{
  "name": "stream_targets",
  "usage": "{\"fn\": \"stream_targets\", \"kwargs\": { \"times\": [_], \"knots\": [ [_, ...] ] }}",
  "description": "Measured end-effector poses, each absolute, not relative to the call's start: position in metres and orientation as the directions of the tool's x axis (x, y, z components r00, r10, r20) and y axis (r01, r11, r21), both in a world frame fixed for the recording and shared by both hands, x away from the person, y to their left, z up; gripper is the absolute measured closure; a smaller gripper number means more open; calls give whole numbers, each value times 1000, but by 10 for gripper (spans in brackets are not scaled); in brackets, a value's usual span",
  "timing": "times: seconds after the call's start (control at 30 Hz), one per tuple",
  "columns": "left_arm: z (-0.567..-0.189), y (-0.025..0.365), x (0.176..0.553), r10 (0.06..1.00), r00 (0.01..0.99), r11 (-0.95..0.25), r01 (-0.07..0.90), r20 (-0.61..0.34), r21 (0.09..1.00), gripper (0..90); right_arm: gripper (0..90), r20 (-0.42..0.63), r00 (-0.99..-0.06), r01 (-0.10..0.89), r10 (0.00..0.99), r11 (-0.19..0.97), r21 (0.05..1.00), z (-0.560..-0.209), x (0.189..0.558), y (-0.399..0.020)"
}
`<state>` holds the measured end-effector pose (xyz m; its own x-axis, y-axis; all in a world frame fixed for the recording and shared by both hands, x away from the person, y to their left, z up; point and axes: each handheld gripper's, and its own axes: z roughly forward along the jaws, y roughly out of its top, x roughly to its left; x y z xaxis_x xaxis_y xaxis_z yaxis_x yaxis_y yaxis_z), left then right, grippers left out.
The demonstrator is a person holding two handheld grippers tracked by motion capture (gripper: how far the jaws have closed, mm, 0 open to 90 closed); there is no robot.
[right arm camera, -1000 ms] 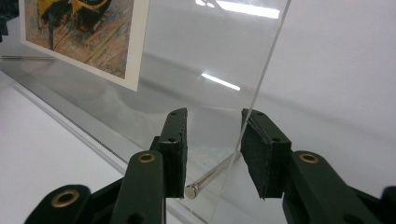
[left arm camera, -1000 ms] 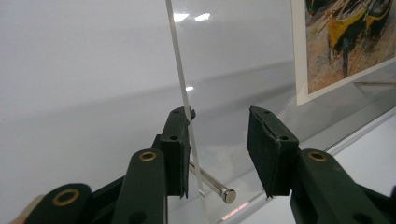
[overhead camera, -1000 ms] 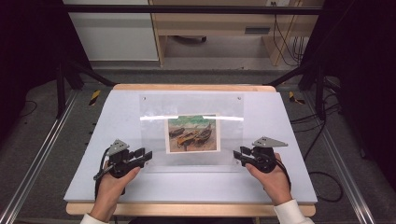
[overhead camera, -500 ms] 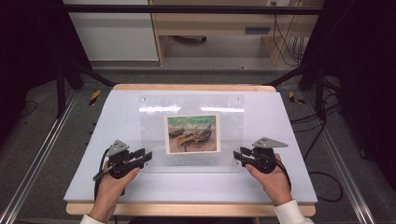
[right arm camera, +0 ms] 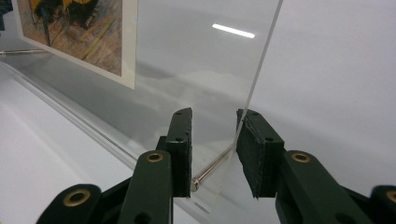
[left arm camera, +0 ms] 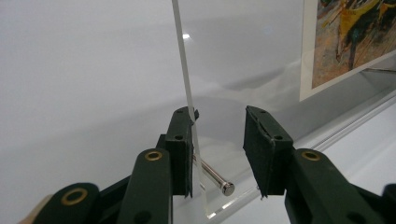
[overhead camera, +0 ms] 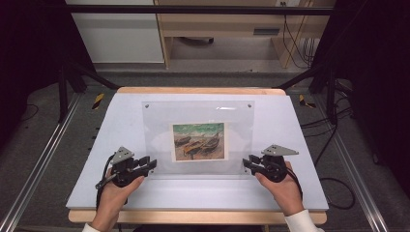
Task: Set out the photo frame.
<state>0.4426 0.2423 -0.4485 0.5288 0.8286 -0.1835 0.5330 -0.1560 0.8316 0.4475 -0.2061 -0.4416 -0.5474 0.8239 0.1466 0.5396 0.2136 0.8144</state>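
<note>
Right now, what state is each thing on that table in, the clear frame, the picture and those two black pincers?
Clear frame: near edge lifted off the white table, an edge between each gripper's jaws.
Painting print: sandwiched inside the frame, facing up.
Metal pins: seated in the frame's near corners.
Left gripper: jaws have just been closing, one pad touching the frame's edge, a gap at the other.
Right gripper: the same, closing, not yet clamped.

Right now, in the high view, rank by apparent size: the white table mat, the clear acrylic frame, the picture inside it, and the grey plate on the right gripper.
1. White table mat
2. Clear acrylic frame
3. Picture
4. Grey plate on the right gripper

No two look close in size.
</note>
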Motion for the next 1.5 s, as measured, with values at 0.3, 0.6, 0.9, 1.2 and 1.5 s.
{"fn": "stream_targets", "kwargs": {
  "times": [0.3,0.6,0.9,1.2,1.5],
  "knots": [
    [-449,242,441,828,531,-162,535,-181,829,627,671,142,-552,538,822,221,813,-442,445,-206],
    [-450,242,438,825,537,-175,537,-174,825,628,677,137,-561,535,817,231,813,-444,442,-207],
    [-451,242,436,822,540,-175,540,-180,823,629,679,139,-562,539,816,233,809,-444,439,-207],
    [-452,243,434,818,548,-188,544,-176,818,630,682,143,-563,541,814,233,808,-446,436,-208],
    [-453,243,432,815,554,-198,544,-172,815,630,683,142,-566,545,812,239,804,-447,434,-208]
  ]
}}
